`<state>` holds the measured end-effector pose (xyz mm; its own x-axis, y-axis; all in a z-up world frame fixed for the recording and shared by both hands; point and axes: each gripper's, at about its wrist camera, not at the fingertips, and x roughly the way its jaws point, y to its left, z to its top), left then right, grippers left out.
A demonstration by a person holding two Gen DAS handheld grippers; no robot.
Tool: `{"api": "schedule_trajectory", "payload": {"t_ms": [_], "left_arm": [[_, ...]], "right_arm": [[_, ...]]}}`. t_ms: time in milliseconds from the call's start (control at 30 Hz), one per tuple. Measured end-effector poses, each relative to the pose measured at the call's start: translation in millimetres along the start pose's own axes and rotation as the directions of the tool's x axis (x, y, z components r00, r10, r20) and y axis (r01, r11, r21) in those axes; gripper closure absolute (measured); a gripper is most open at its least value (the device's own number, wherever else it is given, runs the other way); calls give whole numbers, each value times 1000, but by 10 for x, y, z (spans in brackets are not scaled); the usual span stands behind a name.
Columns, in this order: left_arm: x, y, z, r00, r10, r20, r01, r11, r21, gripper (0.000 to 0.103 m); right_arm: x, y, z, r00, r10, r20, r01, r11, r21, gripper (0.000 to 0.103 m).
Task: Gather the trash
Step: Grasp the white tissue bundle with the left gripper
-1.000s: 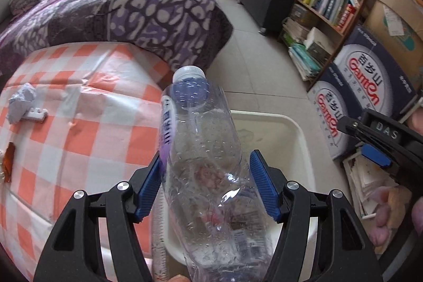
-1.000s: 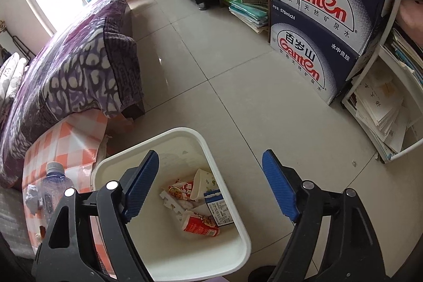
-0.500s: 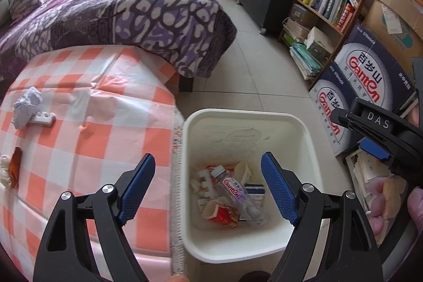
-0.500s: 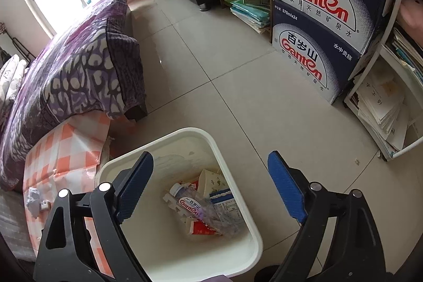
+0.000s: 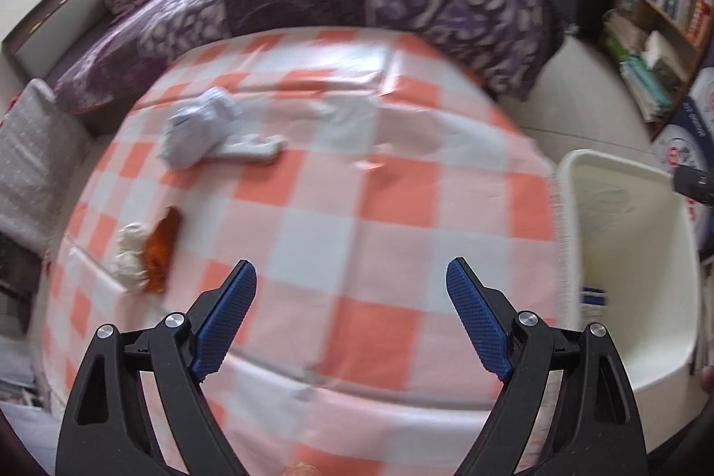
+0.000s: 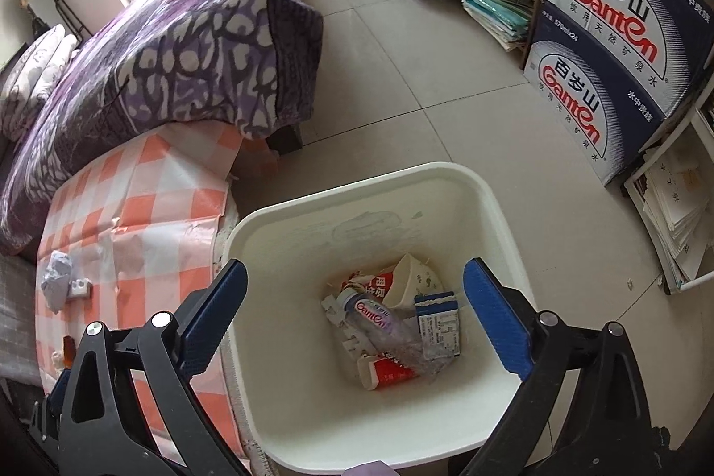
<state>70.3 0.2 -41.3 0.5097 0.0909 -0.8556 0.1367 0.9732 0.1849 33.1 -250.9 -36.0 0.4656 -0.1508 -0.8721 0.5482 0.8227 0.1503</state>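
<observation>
Worktop under its orange-checked cloth now fills the left wrist view, where a second ago that camera looked along a clear water bottle clamped over the bin; the view is smeared, so the left hand-held gripper is swinging back from the drop. White bin stands on the floor just beside the worktop's edge, and the bottle now lies at its bottom among a paper cup, a small carton and red wrappers. That item counts as collected. The left hand-held gripper hangs wide apart with nothing between its blue pads. The right hand-held gripper hovers over the bin mouth, equally wide and empty.

Smaller trash is left on the cloth: a crumpled white paper touching a small white block at the far side, and nearer the left edge a pale wad beside an orange-brown scrap. Judging by its heading, the left one probably goes for one of these next.
</observation>
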Motion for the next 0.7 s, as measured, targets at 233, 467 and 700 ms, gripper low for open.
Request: {"api": "schedule_trajectory", "payload": {"t_ms": [233, 467, 700], "left_arm": [[237, 922, -56, 994, 91, -66, -100, 984, -145, 18], [379, 1824, -92, 997, 28, -75, -52, 940, -338, 19], [580, 2209, -150, 993, -108, -56, 72, 890, -449, 21]], "right_arm": [[105, 347, -115, 1000, 0, -26, -2, 998, -69, 9], [179, 558, -192, 999, -12, -38, 8, 994, -110, 9], [172, 722, -248, 1000, -27, -6, 26, 987, -160, 9]]}}
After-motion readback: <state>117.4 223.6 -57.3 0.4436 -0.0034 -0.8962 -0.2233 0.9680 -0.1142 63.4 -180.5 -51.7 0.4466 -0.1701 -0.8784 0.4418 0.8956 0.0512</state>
